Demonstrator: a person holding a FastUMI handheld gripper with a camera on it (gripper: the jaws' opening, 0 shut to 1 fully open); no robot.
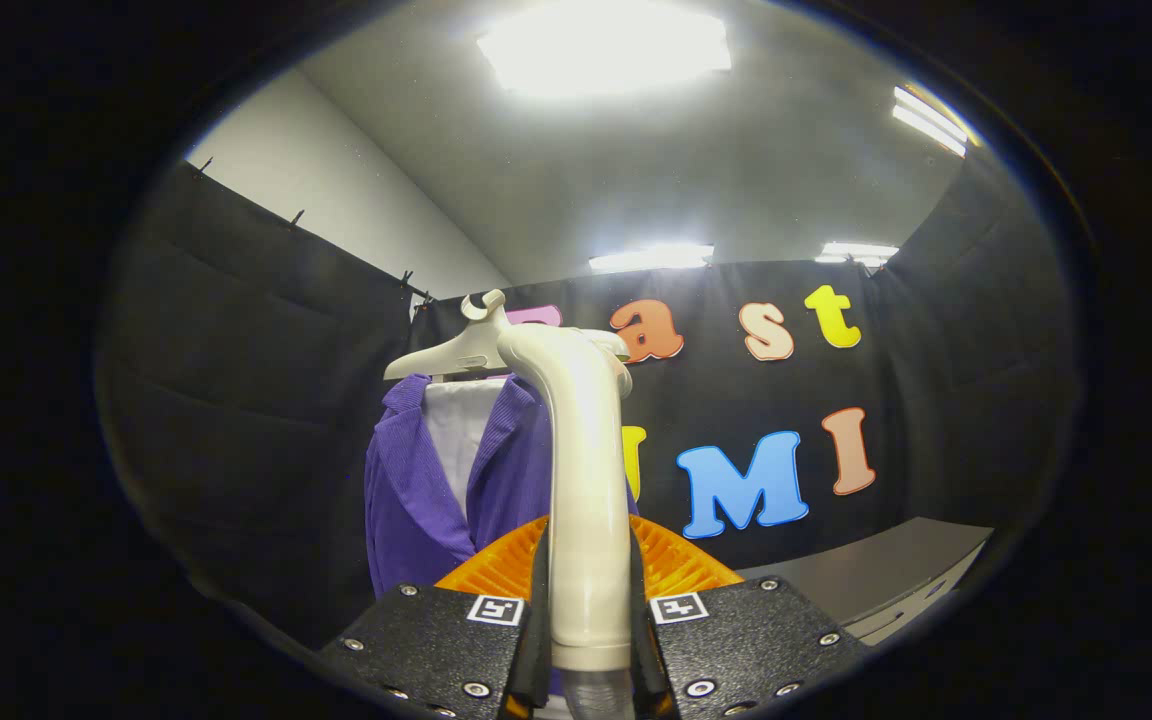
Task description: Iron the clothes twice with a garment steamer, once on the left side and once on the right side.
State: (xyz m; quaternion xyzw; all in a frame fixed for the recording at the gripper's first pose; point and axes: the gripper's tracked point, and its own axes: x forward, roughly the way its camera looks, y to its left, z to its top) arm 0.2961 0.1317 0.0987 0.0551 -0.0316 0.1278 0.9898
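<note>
Gripper [591, 640] clamps steamer [584, 470] upright beside purple jacket [416, 490]; slow, even strokes down each side should serve best.

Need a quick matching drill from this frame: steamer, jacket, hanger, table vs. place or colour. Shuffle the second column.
1 steamer handle
2 jacket
3 hanger
4 table

A purple, hanging beyond the fingers
B grey, off to the right
C clamped between the gripper fingers
D cream, carrying the garment

Pairs: 1-C, 2-A, 3-D, 4-B
</note>
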